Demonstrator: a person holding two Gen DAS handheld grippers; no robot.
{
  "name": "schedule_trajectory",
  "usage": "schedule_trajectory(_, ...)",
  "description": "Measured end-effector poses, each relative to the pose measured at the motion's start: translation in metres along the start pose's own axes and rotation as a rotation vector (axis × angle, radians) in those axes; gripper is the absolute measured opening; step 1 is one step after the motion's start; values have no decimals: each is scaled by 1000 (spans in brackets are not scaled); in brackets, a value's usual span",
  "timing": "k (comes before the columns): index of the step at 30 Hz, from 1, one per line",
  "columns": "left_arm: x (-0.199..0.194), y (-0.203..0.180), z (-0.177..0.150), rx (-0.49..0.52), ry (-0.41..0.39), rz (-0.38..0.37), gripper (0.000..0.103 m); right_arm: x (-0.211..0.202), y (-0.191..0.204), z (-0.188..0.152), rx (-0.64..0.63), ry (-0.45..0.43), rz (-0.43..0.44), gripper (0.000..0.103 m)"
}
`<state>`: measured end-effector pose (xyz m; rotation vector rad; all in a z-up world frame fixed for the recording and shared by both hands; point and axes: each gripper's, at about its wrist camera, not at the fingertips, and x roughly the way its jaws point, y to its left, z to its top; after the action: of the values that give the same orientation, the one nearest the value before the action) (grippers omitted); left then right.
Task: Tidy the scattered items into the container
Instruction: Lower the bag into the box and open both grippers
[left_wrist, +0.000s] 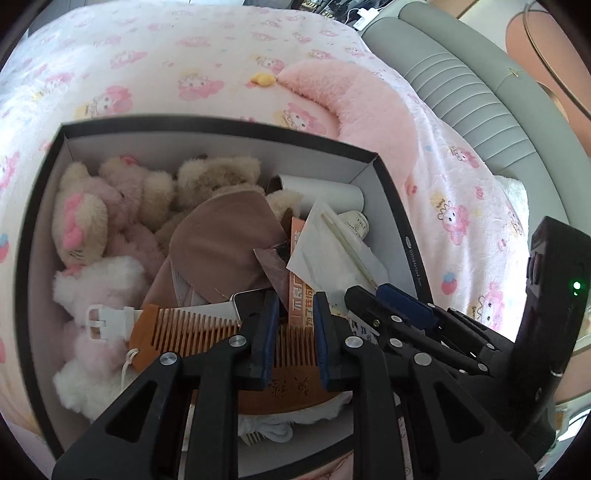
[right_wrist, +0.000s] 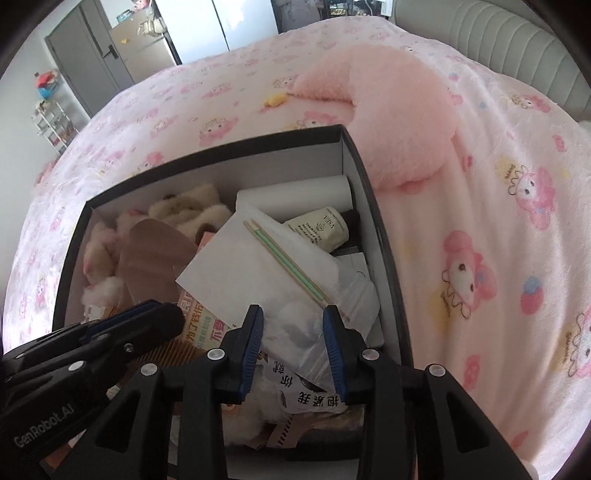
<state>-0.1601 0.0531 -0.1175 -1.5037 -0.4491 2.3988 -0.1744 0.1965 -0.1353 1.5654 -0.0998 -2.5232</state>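
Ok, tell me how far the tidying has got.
Done: toys, comb, bottle and more lie in the box. In hand: nothing clearly gripped; left gripper sits over the comb, right gripper over a bag, both inside the box. Left: one small yellow thing on the bed.

The near wall of the box (left_wrist: 402, 236) was hidden behind the left gripper (left_wrist: 295, 332) in the left wrist view and behind the right gripper (right_wrist: 293, 345) in the right wrist view. The right half of the wooden comb (left_wrist: 184, 328) was partly covered by the blue pads. The plush toys (left_wrist: 92, 221) were overlapped by a brown cloth (left_wrist: 221, 240), so individual outlines could not be separated. The print on the small bottle (right_wrist: 325, 229) was too small to be read. The bed cover (right_wrist: 498, 258) was cut off by the circular lens border. The contents of the clear bag (right_wrist: 295, 328) could not be identified.
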Motion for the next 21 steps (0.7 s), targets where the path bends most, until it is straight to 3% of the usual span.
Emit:
schedule_trajectory(5, -49, -10, 3, 67, -127, 85, 48, -43, 16, 0, -27, -88, -35, 35)
schedule_trajectory(9, -101, -8, 2, 56, -244, 170, 64, -86, 31, 5, -25, -174, -108, 74)
schedule_trajectory(10, -113, -7, 2, 53, -262, 168, 67, -101, 35, 5, -22, -209, -107, 78)
schedule_trajectory(12, -140, -5, -1, 38, -305, 167, 79, -121, 42, 5, -26, -254, -96, 78)
schedule_trajectory(17, -201, -13, -20, 52, -395, 230, 84, -174, 62, -12, -16, -302, -62, 78)
schedule_trajectory(21, -245, -18, -46, 79, -466, 223, 100, -212, 76, -39, -34, -385, -66, 83)
